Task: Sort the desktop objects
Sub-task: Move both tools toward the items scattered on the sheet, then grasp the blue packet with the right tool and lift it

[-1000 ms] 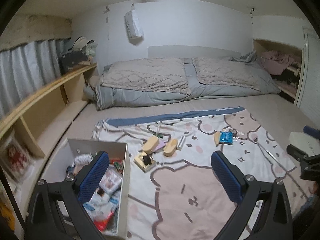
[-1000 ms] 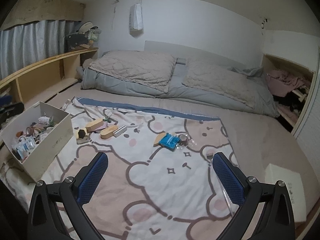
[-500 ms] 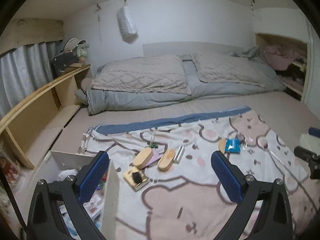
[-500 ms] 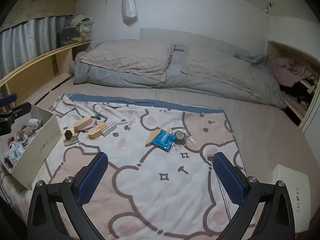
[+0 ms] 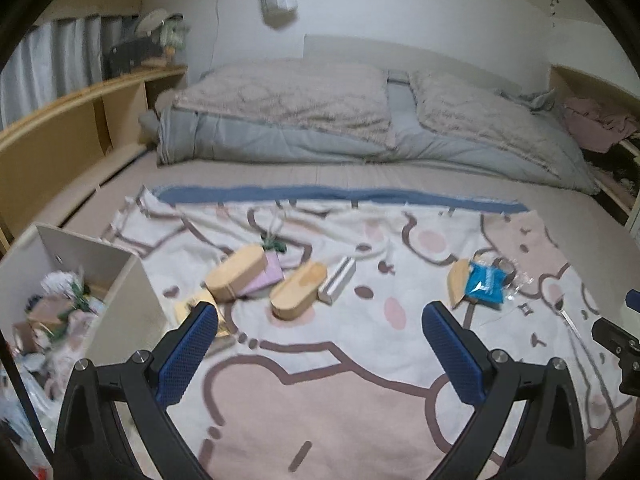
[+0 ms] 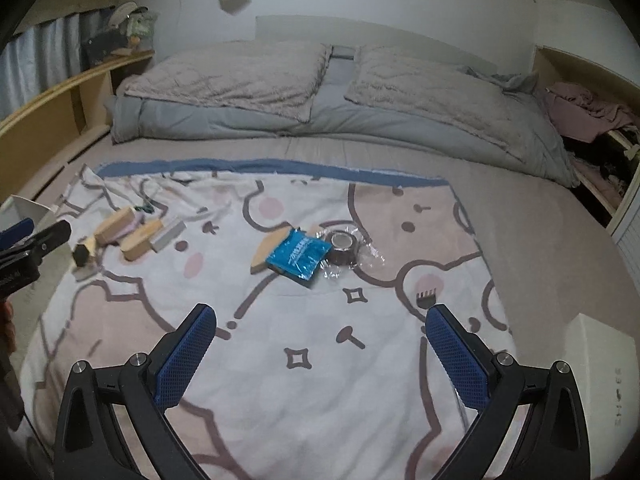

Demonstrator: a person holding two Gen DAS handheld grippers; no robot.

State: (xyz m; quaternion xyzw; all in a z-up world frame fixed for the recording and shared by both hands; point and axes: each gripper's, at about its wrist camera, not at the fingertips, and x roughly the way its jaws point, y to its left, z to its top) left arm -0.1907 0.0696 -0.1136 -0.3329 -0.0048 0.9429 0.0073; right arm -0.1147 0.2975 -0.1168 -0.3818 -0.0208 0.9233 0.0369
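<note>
On a bear-print blanket (image 5: 320, 360) lie two oval wooden pieces (image 5: 238, 278) (image 5: 298, 294), a pink pad (image 5: 266, 276) and a small white box (image 5: 338, 284). Further right are a blue packet (image 6: 298, 254), a wooden wedge (image 6: 270, 250) and a roll of dark tape (image 6: 340, 246) in clear wrap. A clear-handled fork (image 6: 426, 300) lies by the right fingers. My left gripper (image 5: 320, 328) hovers open just short of the wooden pieces. My right gripper (image 6: 320, 328) hovers open, short of the blue packet. Neither holds anything.
A white box (image 5: 120, 308) filled with several small items stands at the blanket's left edge. A white shoebox lid (image 6: 600, 368) lies at the right. Folded quilts (image 6: 320, 92) cover the far bed. A wooden shelf (image 5: 60, 136) runs along the left wall.
Both grippers moved forward and lower toward the blanket. The left view swung right, away from the white box and toward the wooden pieces. Both stayed open.
</note>
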